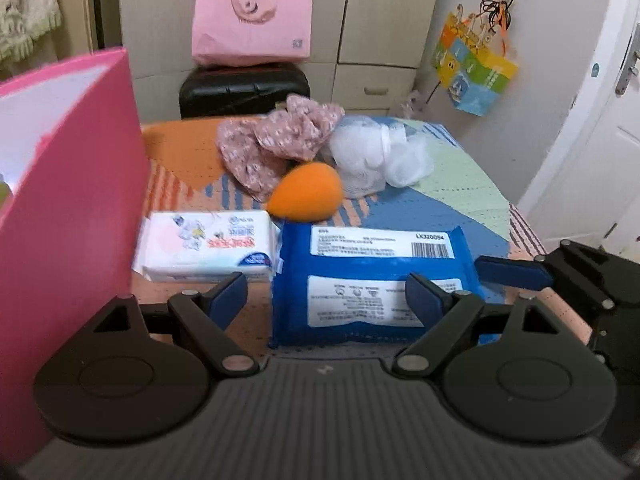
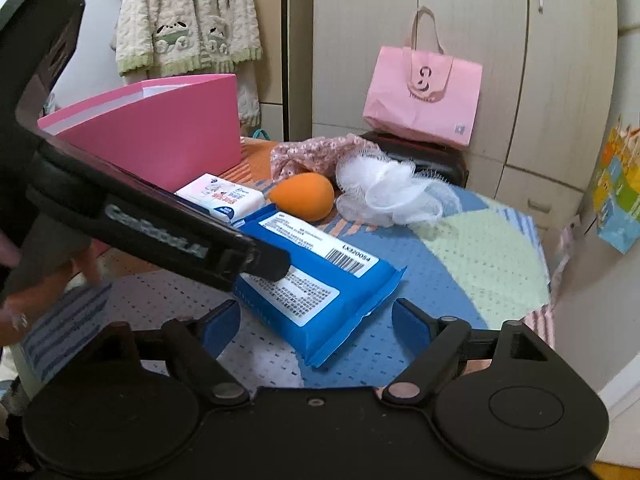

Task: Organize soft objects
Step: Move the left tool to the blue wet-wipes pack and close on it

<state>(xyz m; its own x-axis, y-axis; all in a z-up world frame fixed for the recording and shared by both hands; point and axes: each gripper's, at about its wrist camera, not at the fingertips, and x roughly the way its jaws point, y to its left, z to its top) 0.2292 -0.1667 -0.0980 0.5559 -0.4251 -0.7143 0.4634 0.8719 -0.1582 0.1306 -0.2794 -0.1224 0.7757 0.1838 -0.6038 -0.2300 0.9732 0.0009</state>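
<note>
A blue wipes pack lies label-up on the patterned table cover. My left gripper hovers over the pack's near end, open, its pads not pressing on it. A blue finger of my right gripper reaches in by the pack's right edge. In the right wrist view my right gripper is open around the blue pack's near corner without squeezing it. Behind lie a white tissue pack, an orange egg-shaped sponge, a pink floral cloth and a white mesh pouf.
An open pink box stands at the table's left. Beyond the table a pink tote bag sits on a black case before cabinets. A colourful bag hangs by the door. The left gripper's black frame crosses the right wrist view.
</note>
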